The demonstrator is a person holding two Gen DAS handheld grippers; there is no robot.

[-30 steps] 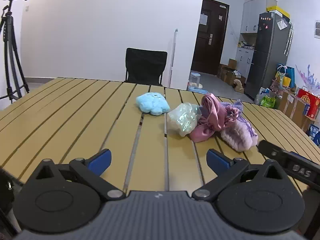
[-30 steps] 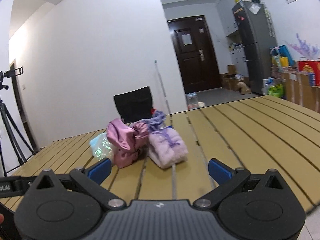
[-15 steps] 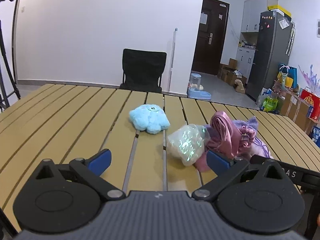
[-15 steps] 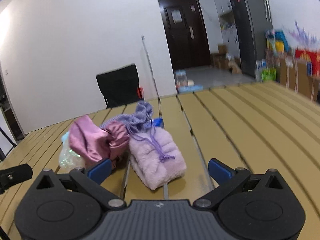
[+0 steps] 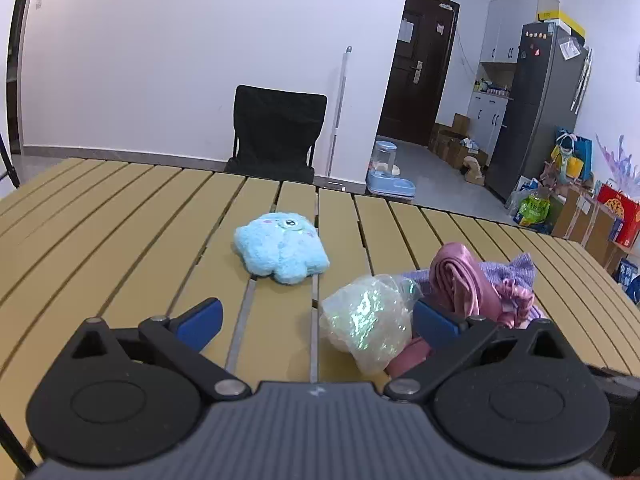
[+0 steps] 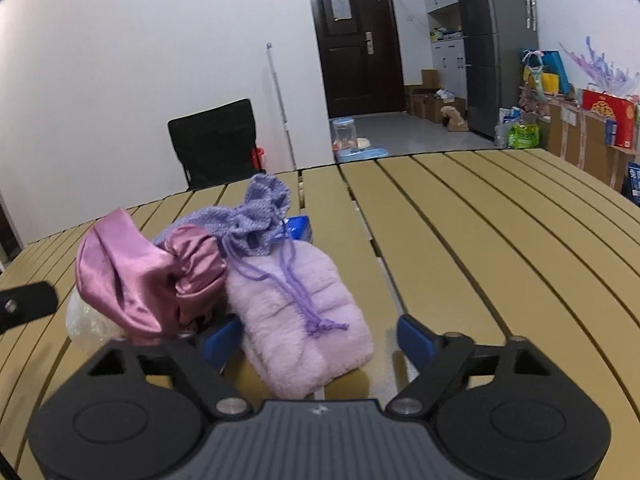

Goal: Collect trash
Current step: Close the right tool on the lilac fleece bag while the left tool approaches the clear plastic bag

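Right gripper (image 6: 320, 338) jaws have just been closing around pink pouch (image 6: 304, 312), pads not yet touching. Left gripper (image 5: 316, 320) open, empty. Risk: drawstring snags satin bag (image 6: 144, 280), dragging the pile.

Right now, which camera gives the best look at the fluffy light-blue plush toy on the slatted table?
The left wrist view. There the fluffy light-blue plush toy lies in full sight on the slatted wooden table, apart from the other things. In the right wrist view it does not show: the pink satin pouch and knitted purple drawstring bag fill that side.
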